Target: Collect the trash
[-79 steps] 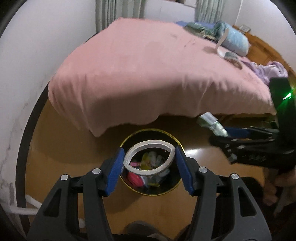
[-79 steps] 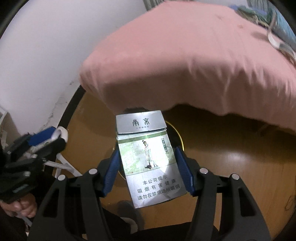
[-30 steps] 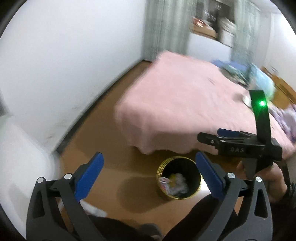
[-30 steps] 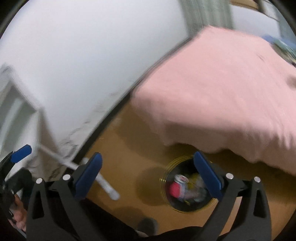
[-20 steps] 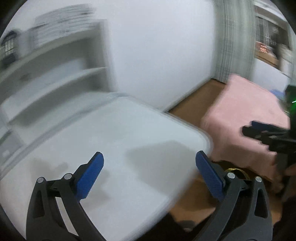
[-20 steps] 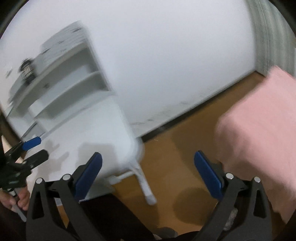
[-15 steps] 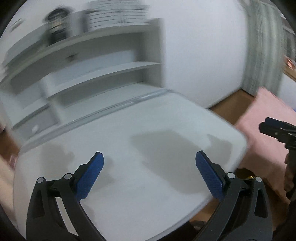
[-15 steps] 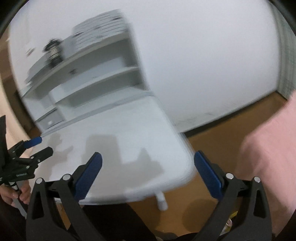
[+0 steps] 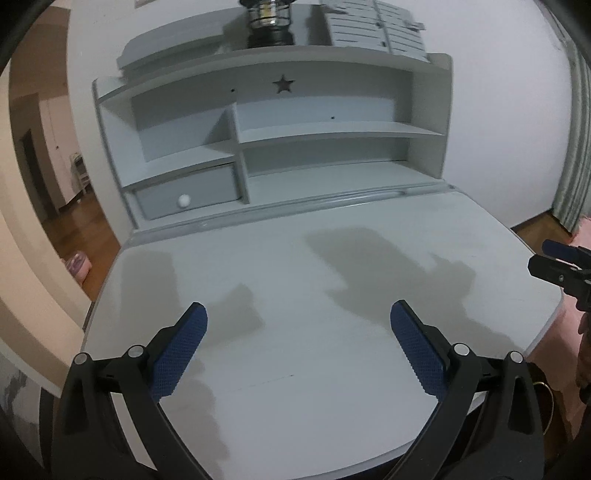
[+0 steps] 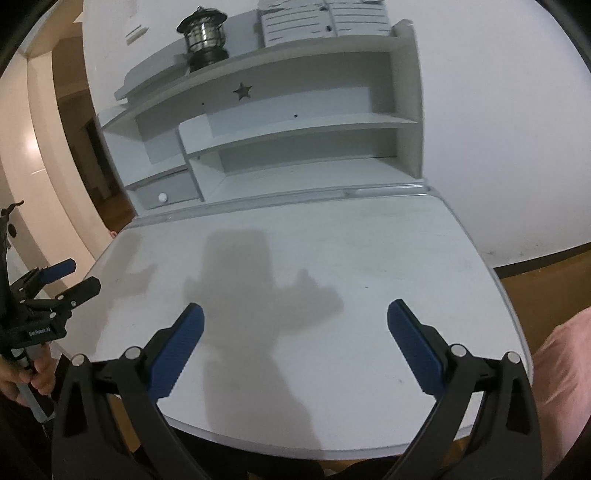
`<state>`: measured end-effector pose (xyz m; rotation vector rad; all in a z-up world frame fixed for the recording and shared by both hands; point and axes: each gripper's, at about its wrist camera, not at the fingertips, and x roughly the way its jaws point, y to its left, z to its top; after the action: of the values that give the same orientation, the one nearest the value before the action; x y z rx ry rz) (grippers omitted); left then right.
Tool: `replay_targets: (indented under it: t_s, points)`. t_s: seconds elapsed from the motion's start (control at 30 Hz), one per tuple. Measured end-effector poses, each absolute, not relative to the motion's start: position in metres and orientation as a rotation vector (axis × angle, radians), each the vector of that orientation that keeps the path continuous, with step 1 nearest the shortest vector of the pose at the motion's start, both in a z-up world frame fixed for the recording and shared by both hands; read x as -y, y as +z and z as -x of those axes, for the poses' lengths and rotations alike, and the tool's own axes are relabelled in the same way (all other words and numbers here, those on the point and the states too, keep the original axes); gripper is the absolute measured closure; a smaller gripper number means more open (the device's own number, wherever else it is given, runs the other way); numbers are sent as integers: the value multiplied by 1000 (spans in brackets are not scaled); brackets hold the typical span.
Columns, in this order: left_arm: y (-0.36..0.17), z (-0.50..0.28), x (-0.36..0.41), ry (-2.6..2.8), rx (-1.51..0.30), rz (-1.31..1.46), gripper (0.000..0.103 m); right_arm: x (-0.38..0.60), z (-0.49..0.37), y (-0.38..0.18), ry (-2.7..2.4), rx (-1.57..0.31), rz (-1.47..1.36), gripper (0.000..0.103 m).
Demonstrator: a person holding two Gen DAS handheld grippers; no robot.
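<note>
Above 1 white desk, 2 tools, left tool and right tool, both gaping, nothing held.

desk top: bare, free passage | shelf unit: blocks far edge

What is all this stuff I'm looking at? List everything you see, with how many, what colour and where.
Desk: one, pale grey, filling the middle of both views, shadows on its top.
Shelf unit: one, pale grey, at the desk's back, star cut-out near its top.
Drawer: one, grey with a white knob, low on the unit's left.
Lantern: one, dark metal, on top of the unit.
Floor: brown wood, right of the desk.
Bedding: pink, at the right edge.
Curtain: grey-green, far right.
Left gripper: one, black with blue pads, jaws wide, holding nothing.
Right gripper: one, same colours, jaws wide, holding nothing.
</note>
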<state>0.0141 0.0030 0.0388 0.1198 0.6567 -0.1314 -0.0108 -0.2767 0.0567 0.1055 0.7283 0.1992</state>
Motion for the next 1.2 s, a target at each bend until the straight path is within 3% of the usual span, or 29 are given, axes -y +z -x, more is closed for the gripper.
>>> replay_targets:
  t_s: [1.2]
  points:
    - [28, -22, -2, -131, -677, -112, 6, 284, 17, 54, 167, -733, -110, 7]
